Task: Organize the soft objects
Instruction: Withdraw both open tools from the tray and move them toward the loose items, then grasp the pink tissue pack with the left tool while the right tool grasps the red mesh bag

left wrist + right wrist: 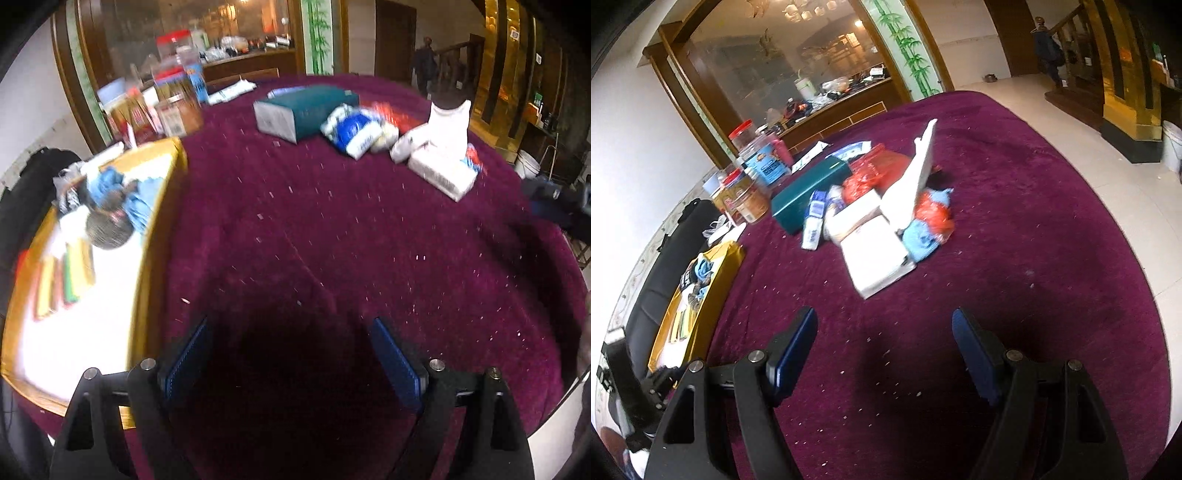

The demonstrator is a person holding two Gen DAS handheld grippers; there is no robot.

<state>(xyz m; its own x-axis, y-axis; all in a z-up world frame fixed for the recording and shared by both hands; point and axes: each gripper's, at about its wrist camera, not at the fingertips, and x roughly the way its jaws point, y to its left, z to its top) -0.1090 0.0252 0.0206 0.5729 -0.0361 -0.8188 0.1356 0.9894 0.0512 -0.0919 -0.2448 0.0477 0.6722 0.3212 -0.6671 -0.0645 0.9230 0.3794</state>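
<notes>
1. left wrist view — the left gripper (291,363) hangs over bare purple cloth of the bench (332,240), its fingers (188,354) spread wide with nothing between them. the soft things lie in a loose cluster at the far side: a white tissue pack (441,173) with a sheet standing up from it, a blue-and-white packet (351,131) and a teal box (306,109). a gold-rimmed tray (162,221) at the left already holds some blue cloth.
2. right wrist view — the right gripper (884,349) is also empty, fingers (796,347) apart, pointing toward the same pile. nearest is the white tissue pack (875,258); beside it a red bag (871,173) and a light blue cloth (923,236).
3. handling, as a guess: the tissue pack looks light and squashy, its wrap probably slick — best pinched across its short sides, not by the loose sheet, which would likely tear or pull out.
</notes>
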